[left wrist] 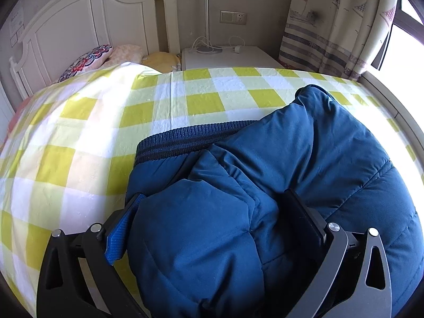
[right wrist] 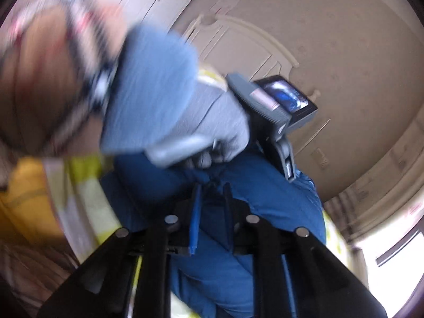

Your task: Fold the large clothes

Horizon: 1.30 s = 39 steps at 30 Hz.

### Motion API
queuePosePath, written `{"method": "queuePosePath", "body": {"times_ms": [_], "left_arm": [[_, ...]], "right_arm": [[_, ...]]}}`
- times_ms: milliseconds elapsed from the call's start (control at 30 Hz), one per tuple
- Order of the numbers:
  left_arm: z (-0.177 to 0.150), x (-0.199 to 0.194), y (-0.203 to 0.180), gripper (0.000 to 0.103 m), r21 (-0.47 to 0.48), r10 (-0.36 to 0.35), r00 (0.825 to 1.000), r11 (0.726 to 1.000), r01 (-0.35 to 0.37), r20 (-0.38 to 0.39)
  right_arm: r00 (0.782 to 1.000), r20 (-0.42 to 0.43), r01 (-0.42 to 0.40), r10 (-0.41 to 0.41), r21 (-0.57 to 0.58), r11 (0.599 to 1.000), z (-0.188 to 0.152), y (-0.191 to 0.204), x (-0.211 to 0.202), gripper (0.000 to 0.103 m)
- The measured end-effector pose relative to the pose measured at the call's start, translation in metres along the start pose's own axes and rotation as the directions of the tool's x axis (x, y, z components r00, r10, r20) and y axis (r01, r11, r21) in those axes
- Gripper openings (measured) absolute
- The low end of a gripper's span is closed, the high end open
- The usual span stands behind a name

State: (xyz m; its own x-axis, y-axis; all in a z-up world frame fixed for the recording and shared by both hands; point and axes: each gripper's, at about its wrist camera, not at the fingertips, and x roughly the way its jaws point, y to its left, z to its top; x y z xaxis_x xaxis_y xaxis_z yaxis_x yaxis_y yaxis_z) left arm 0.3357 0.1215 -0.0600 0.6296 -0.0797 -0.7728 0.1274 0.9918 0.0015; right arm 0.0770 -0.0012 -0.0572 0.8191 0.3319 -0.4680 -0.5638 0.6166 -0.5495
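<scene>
Gripping bunched blue padded jacket [left wrist: 265, 175], left tongs [left wrist: 212, 212] clamp thick fold. Right tongs [right wrist: 210, 193], narrow, pinch jacket fabric too; view blurred. Jacket lies on bed's yellow-checked sheet [left wrist: 106, 111]; pillows [left wrist: 87, 59], nightstand [left wrist: 228, 57] beyond.

Daylight pours in from the window [left wrist: 405, 26] at the right edge of the left wrist view, washing the checked bedcover [left wrist: 106, 132] to near white in a broad glare at the left while the picture stays sharp. The right wrist view is heavily smeared by motion blur, worst across the person's head [right wrist: 53, 79] and sleeve [right wrist: 151, 87]. Both pictures bow strongly outward and darken to black at the corners.
</scene>
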Motion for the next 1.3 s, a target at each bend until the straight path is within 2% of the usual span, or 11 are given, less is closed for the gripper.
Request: {"method": "queuePosePath", "body": {"times_ms": [33,200,233,267,300,333,533,667,767,1067,1300], "left_arm": [[0.0,0.0,0.0,0.099,0.001,-0.001,1.0,1.0,0.001,0.001],[-0.006,-0.016,0.0,0.099,0.024,0.041,0.999,0.999,-0.042,0.035],[-0.009,-0.023,-0.001,0.099,0.038,0.071,0.996,0.997,-0.073,0.052],[-0.014,-0.034,-0.001,0.099,0.051,0.115,0.99,0.992,-0.119,0.077],[-0.018,-0.042,-0.001,0.099,0.053,0.146,0.985,0.987,-0.151,0.093],[-0.024,-0.052,0.001,0.099,0.052,0.183,0.977,0.98,-0.19,0.112],[-0.071,-0.123,-0.014,0.099,0.067,0.323,0.91,0.934,-0.351,0.261],[-0.101,-0.146,-0.031,0.099,0.063,0.272,0.911,0.95,-0.305,0.309],[-0.124,-0.127,-0.03,0.099,0.04,0.279,0.926,0.954,-0.298,0.254],[-0.139,-0.123,-0.008,0.099,-0.043,0.218,0.948,0.976,-0.214,0.233],[-0.142,-0.119,-0.01,0.099,-0.059,0.199,0.951,0.98,-0.19,0.237]], "right_arm": [[1.0,0.015,0.004,-0.004,0.024,1.0,0.0,-0.003,-0.001,0.041],[0.992,0.006,-0.124,0.125,0.168,0.978,-0.011,-0.029,-0.001,0.047],[0.988,0.004,-0.153,0.155,0.18,0.972,-0.011,-0.034,-0.004,0.061],[0.978,0.003,-0.204,0.208,0.192,0.96,-0.011,-0.043,-0.011,0.093],[0.958,0.013,-0.283,0.287,0.203,0.937,-0.012,-0.052,-0.015,0.101],[0.939,0.05,-0.344,0.341,0.227,0.911,-0.016,-0.063,-0.028,0.1],[0.938,0.213,-0.342,0.275,0.425,0.838,-0.054,-0.142,-0.079,0.1],[0.96,0.165,-0.279,0.225,0.537,0.797,-0.081,-0.168,-0.058,0.1],[0.953,-0.06,-0.231,0.298,0.496,0.837,-0.099,-0.137,-0.009,0.101],[0.973,0.042,-0.215,0.225,0.509,0.834,-0.085,-0.17,-0.035,0.095],[0.993,0.025,-0.112,0.115,0.492,0.863,-0.05,-0.203,0.027,0.079]]}}
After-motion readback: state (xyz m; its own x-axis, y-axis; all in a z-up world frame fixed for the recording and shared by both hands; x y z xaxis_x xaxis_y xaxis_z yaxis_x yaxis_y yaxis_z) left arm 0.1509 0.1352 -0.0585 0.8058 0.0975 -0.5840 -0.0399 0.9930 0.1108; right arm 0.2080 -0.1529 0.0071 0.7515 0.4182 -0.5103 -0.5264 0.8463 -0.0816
